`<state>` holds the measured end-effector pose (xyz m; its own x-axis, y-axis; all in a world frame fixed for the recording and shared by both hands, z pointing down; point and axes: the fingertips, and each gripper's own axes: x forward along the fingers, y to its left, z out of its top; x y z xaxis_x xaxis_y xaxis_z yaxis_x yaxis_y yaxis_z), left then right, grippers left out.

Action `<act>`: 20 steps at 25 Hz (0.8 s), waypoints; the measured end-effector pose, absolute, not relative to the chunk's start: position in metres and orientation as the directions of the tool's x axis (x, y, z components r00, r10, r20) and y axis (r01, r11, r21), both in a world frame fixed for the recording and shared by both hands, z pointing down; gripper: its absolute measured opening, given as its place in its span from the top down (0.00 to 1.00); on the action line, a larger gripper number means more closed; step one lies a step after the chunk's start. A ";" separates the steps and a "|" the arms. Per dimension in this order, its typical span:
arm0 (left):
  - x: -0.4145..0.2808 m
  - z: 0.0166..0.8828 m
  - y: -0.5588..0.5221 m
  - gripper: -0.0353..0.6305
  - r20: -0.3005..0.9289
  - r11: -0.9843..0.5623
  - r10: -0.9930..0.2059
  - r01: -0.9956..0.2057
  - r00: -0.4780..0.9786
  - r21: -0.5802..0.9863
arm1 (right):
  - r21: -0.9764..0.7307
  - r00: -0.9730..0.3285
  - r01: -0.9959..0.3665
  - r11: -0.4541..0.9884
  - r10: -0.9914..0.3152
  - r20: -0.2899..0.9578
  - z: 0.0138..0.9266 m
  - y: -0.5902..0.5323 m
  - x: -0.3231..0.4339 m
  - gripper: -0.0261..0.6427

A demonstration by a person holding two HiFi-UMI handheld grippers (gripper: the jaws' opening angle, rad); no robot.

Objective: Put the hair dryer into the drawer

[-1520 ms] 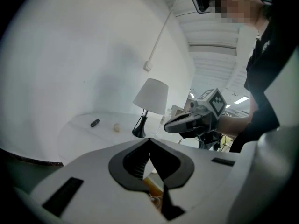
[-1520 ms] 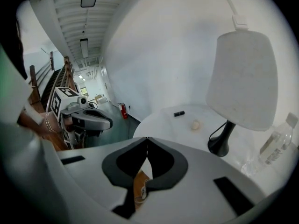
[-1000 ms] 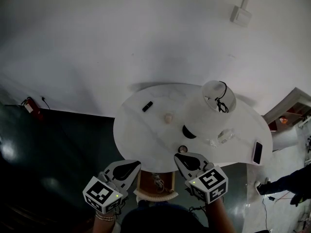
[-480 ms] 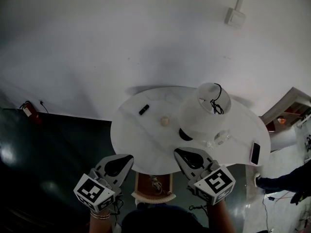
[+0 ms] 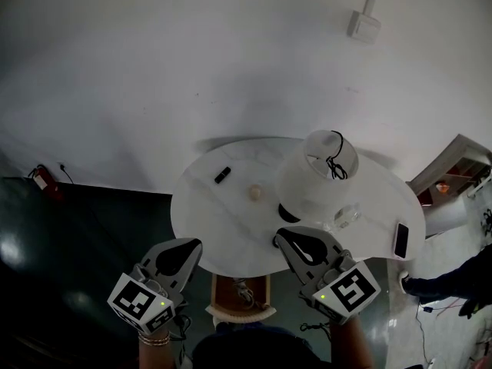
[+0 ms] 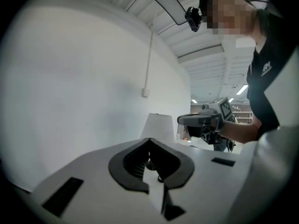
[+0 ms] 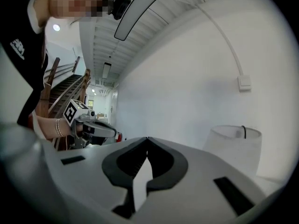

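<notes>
Both claws lifted and spread apart since a second ago. Left claw [image 5: 184,250] clenched, empty, off the bench's [image 5: 207,206] near edge; under that edge the open drawer [image 5: 219,287] seems to hold the hair dryer [image 5: 244,290]; right claw [image 5: 296,242] clenched, empty too. Just closing the drawer left, I reckon.

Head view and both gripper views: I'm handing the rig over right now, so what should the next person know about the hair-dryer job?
Left gripper: shut, empty, just off the table's near edge.
Right gripper: shut, empty, over that near edge.
Drawer: open under the table, between the grippers. A corded item lies in it, too small to tell if it is the dryer.
Done: no dryer shows on the table.
Left: confirm the dryer is inside, then probably push the drawer shut.
</notes>
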<state>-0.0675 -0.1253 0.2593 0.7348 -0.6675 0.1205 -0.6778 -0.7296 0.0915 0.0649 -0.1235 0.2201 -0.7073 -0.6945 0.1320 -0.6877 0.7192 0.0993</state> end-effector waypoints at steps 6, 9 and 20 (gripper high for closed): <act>-0.070 0.256 -0.127 0.92 0.111 -0.718 -0.680 -0.689 0.724 0.099 | 0.081 -0.715 -0.688 0.721 -0.692 0.092 0.212 -0.121 0.066 0.93; -0.070 0.255 -0.128 0.92 0.107 -0.714 -0.684 -0.693 0.721 0.099 | 0.077 -0.717 -0.687 0.722 -0.692 0.091 0.212 -0.120 0.066 0.93; -0.069 0.257 -0.125 0.92 0.108 -0.713 -0.685 -0.693 0.721 0.106 | 0.069 -0.716 -0.688 0.722 -0.692 0.097 0.217 -0.117 0.068 0.93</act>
